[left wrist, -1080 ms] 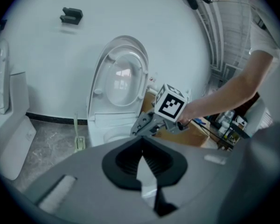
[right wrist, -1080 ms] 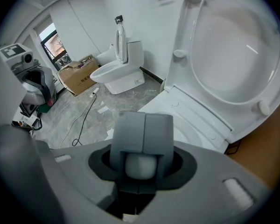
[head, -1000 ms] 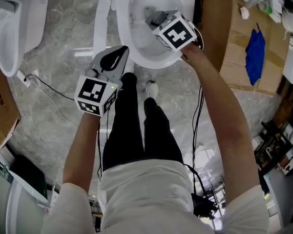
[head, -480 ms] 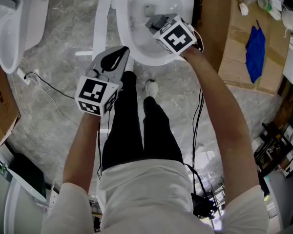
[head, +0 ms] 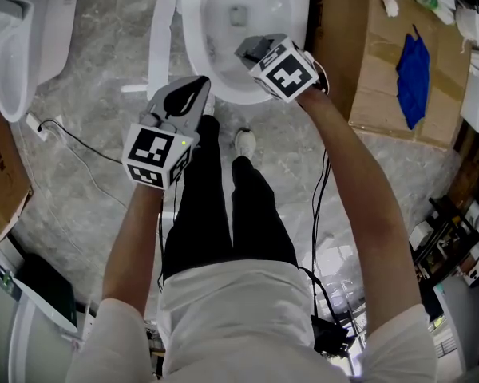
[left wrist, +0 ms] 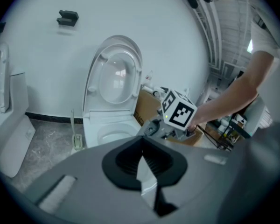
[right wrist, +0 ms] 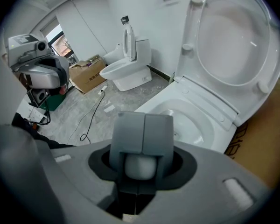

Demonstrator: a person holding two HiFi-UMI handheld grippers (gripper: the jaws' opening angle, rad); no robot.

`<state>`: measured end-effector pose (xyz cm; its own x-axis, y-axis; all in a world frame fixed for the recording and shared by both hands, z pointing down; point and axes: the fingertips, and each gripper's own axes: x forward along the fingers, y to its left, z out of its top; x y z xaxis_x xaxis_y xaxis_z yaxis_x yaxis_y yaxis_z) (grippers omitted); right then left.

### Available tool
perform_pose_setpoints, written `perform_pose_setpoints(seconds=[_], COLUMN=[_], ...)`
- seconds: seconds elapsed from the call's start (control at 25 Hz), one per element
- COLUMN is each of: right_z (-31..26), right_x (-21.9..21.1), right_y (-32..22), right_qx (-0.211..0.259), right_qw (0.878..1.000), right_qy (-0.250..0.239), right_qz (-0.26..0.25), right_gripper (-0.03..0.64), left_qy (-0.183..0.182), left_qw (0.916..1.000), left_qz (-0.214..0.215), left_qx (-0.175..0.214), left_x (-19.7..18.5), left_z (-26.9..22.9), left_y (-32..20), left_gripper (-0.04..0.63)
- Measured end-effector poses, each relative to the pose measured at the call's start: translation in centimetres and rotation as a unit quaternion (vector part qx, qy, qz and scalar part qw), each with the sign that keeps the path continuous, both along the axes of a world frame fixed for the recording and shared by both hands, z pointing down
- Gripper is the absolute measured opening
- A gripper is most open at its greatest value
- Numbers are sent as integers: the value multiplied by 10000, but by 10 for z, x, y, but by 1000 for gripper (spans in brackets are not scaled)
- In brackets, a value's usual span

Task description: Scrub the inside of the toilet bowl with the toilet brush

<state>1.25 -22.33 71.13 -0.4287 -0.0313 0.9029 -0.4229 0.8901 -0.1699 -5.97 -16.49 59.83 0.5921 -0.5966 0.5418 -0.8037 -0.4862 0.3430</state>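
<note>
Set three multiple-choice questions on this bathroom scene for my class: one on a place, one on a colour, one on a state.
1. Where is the right gripper?
A over the toilet bowl
B over the sink
C on the floor

2. What colour is the cloth on the cardboard box?
A red
B blue
C green

3. How is the toilet lid?
A shut
B raised
C removed

Answers: 1 A, the head view shows it above the bowl; 2 B, the cloth is plainly blue; 3 B, the lid stands upright behind the bowl.
</note>
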Motion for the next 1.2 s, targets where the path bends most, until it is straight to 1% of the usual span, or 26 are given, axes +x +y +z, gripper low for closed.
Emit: perform_pose_setpoints(seconds=[0.56,1.04,1.2], right_z=[-1,-3,-5], right_x=[24,51,60], right_y=[41,65,69], right_qx=[-233,-435,-448], right_qw=[9997,9990,9986], right_qy=[-103,18,142], right_qz=[-43,-114,-234], right_gripper=[163,160,160], left_qy=[31,100,110], left_qw=[9999,9993,9990], left_qz=[131,347,436], left_qx=[21,55,38], left_x=[17,29,32], left_z=[-4,-8,-8], left_y=[7,6,7], left_gripper=[-9,-9,-9])
